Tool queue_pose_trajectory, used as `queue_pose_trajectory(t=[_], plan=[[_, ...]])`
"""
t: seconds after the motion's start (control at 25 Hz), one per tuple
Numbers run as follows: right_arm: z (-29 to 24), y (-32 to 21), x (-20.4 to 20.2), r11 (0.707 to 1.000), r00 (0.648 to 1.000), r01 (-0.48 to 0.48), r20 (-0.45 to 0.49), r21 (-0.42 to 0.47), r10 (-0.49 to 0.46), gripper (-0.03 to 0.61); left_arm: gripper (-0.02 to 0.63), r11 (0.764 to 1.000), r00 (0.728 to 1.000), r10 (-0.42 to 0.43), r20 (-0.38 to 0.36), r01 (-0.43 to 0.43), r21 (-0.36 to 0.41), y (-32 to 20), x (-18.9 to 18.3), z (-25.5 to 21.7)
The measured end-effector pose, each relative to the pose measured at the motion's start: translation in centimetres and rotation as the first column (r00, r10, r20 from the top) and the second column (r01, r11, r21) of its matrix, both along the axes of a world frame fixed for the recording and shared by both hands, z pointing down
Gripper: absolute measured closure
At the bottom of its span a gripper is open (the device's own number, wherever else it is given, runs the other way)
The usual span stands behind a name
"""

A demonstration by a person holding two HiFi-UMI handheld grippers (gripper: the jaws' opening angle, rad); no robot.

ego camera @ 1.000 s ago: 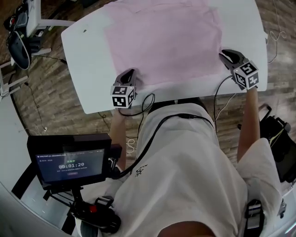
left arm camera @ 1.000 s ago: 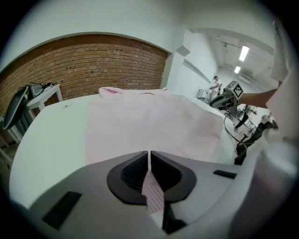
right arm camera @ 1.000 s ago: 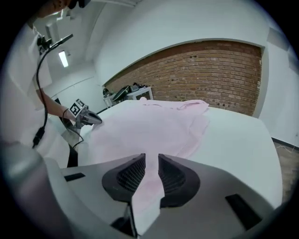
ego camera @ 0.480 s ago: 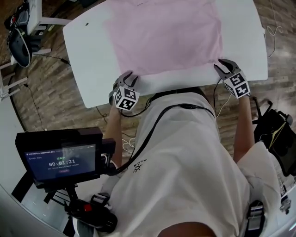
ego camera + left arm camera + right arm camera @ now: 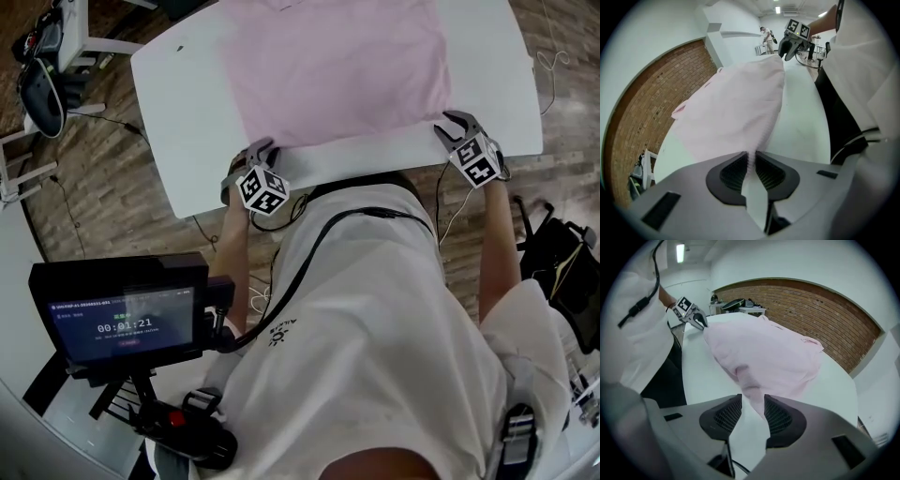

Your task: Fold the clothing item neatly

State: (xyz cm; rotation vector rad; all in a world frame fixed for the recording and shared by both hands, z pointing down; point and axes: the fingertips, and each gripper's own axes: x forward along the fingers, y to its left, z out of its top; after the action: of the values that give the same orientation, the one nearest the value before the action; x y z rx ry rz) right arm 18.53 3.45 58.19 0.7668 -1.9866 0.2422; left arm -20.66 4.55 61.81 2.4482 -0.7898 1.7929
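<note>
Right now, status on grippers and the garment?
Left gripper just closed further, pinching pink garment's near corner. Right gripper just opened wider, other near corner between jaws, ungripped. Garment spread on white table; nothing in the way.

A white table [image 5: 178, 112] carries a pink garment [image 5: 337, 70] lying flat, near its front edge.

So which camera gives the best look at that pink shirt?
The head view: the pink shirt lies spread flat on the white table, nearly all in frame. The two gripper views skim along it from its near corners, foreshortened.
</note>
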Motion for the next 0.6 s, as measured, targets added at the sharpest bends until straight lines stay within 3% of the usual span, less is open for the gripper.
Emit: queue_pose_trajectory(t=[0.04,0.28,0.36,0.6], plan=[[0.1,-0.3,-0.1,1.0,0.999,0.026,-0.026,0.008,-0.026,0.448,0.567,1.0,1.0,0.004,0.005,-0.004,0.005,-0.2,-0.1,-0.1],[2.6,-0.9,-0.6,0.991,0.977,0.134,-0.164,-0.029,-0.137,0.453,0.583,1.0,1.0,0.02,0.021,-0.019,-0.009,-0.5,-1.0,0.1],[2.7,-1.6,-0.2,0.992,0.974,0.125,-0.187,-0.012,-0.125,0.552,0.587,1.0,1.0,0.021,0.014,-0.021,-0.008,-0.6,-1.3,-0.2],[1.6,-0.3,3.2,0.996,0.968,0.094,-0.234,0.008,-0.09,0.558,0.592,0.999,0.999,-0.009,-0.037,0.008,-0.031,0.6,-3.2,-0.7]])
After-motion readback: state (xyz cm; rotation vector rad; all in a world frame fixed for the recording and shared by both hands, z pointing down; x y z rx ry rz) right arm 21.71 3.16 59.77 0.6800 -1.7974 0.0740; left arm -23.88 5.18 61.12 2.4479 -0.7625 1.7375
